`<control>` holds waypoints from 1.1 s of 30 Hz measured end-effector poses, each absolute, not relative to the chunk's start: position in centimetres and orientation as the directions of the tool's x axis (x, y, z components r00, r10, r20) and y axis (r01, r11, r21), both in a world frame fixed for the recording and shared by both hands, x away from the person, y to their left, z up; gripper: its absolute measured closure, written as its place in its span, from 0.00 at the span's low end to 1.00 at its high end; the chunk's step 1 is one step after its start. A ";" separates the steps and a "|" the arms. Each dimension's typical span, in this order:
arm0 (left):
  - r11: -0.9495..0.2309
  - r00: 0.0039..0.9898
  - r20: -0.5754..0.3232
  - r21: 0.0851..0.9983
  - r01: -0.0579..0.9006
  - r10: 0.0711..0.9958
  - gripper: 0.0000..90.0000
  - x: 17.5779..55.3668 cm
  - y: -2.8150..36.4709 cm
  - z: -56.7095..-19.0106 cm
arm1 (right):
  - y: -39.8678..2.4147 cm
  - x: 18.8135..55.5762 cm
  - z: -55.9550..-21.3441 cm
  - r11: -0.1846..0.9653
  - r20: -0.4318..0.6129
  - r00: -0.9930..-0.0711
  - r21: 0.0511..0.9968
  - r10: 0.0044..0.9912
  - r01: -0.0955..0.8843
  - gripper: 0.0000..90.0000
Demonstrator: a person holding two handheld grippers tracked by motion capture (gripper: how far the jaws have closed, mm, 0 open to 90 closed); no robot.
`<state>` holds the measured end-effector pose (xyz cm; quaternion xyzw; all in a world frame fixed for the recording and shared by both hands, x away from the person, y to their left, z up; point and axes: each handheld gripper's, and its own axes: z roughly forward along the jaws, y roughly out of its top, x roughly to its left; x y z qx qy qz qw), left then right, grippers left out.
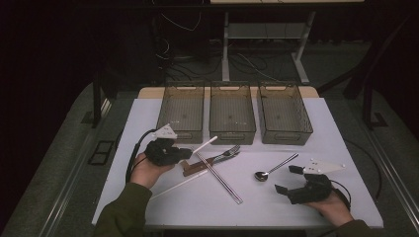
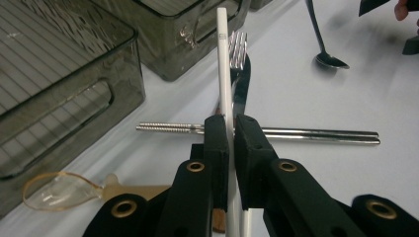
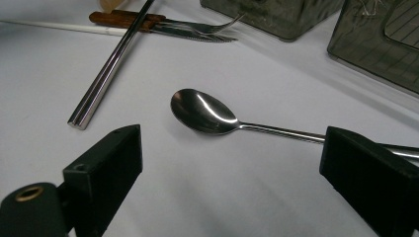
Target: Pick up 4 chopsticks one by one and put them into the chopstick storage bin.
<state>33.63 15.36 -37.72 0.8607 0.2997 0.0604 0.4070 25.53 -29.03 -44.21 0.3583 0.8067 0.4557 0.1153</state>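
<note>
At table's left-front, L gripper (image 1: 184, 154) has its jaws clamped on a white chopstick (image 2: 225, 84), pinched partway along its length; in the left gripper view the stick runs straight out between the pads, over the steel chopsticks (image 2: 316, 136) and alongside the fork (image 2: 239, 54). In the high view the stick slants from near the front edge up toward the middle bin (image 1: 232, 111), crossing the cutlery pile.

Handling, as I judge it: stick looks light, thin, stiff, prob. plastic or similar w/ a smooth finish, so it could swivel or slide in the pads if swung fast. Grip sits off-centre, so the long free end may droop or pivot. Better hold is near mid-length, pads square across the shaft, w/ firm squeeze; not fragile enough to worry about crushing. Watch the tip doesn't snag fork tines or drag the steel pair when it comes up.

R gripper (image 1: 292, 179) rests at table's right-front, jaws wide open, nothing between them; spoon (image 3: 207, 112) lies just ahead, bowl up, handle passing by one jaw but I can't tell if touching. Three bins (image 1: 182, 111) sit in a row at the back, seemingly bare inside.
</note>
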 end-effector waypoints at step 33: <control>-0.479 0.772 -0.111 0.726 0.493 0.626 0.94 41.6 14.0 -34.1 | -29.2 25.4 -44.0 0.320 0.136 -0.711 0.824 0.690 0.468 0.10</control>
